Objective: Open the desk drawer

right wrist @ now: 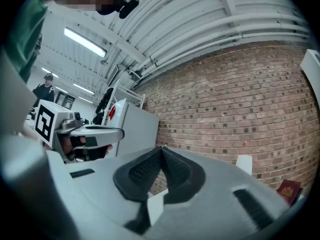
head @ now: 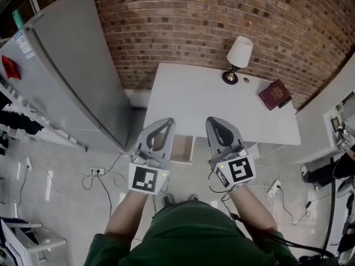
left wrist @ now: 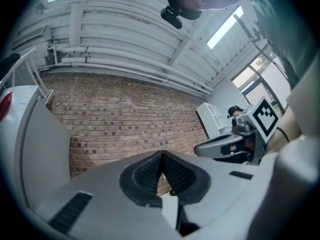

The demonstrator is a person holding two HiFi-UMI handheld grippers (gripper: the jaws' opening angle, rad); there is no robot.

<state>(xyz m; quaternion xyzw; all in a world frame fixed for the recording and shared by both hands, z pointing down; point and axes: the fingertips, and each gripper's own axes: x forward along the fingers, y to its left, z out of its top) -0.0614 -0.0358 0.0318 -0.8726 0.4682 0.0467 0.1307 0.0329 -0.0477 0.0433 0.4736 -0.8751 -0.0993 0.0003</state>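
Low in the middle of the frame, the left tongs (head: 165, 123) and the right tongs (head: 216, 122) are both shut tight, holding nothing and touching nothing. Between them, the drawer (head: 182, 149) pokes out from under the near edge of the white tabletop (head: 188, 98). Farther back stand a lamp (head: 239, 57) and a red book (head: 274, 95).

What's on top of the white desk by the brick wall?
A white-shaded lamp near the back edge and a dark red book toward the right. The left hand-held gripper and right hand-held gripper hide part of the front edge of the white desk.
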